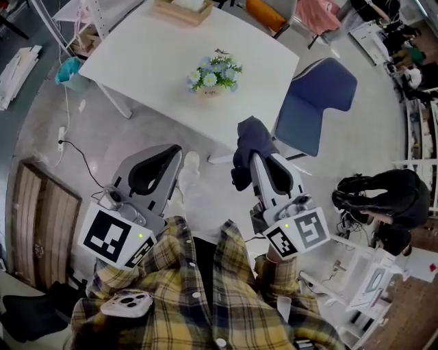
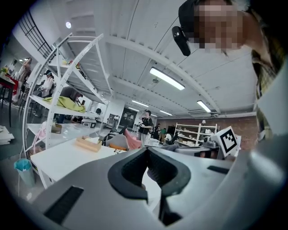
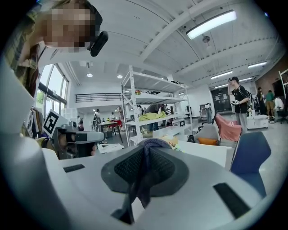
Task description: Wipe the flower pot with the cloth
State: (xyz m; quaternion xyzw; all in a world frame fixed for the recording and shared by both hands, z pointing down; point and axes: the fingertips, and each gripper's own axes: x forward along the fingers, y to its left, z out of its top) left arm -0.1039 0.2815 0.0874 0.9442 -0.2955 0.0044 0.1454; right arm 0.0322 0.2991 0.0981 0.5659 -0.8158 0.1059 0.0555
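Observation:
The flower pot (image 1: 213, 76), holding blue and white flowers, stands near the front edge of the white table (image 1: 150, 55). My right gripper (image 1: 256, 158) is short of the table's front edge, below the pot, and is shut on a dark blue cloth (image 1: 250, 145) that bunches over its tips. In the right gripper view the cloth (image 3: 145, 173) hangs down between the closed pads of the right gripper (image 3: 146, 150). My left gripper (image 1: 172, 154) is over the floor to the lower left of the pot. Its jaws are shut with nothing in them, as the left gripper view shows for the left gripper (image 2: 147, 152).
A blue chair (image 1: 316, 101) stands at the table's right corner, close to my right gripper. A wooden box (image 1: 182, 11) sits at the table's far edge. A teal bin (image 1: 69, 70) and a cable (image 1: 82, 160) are at the left. A person in black (image 1: 384, 195) is at the right.

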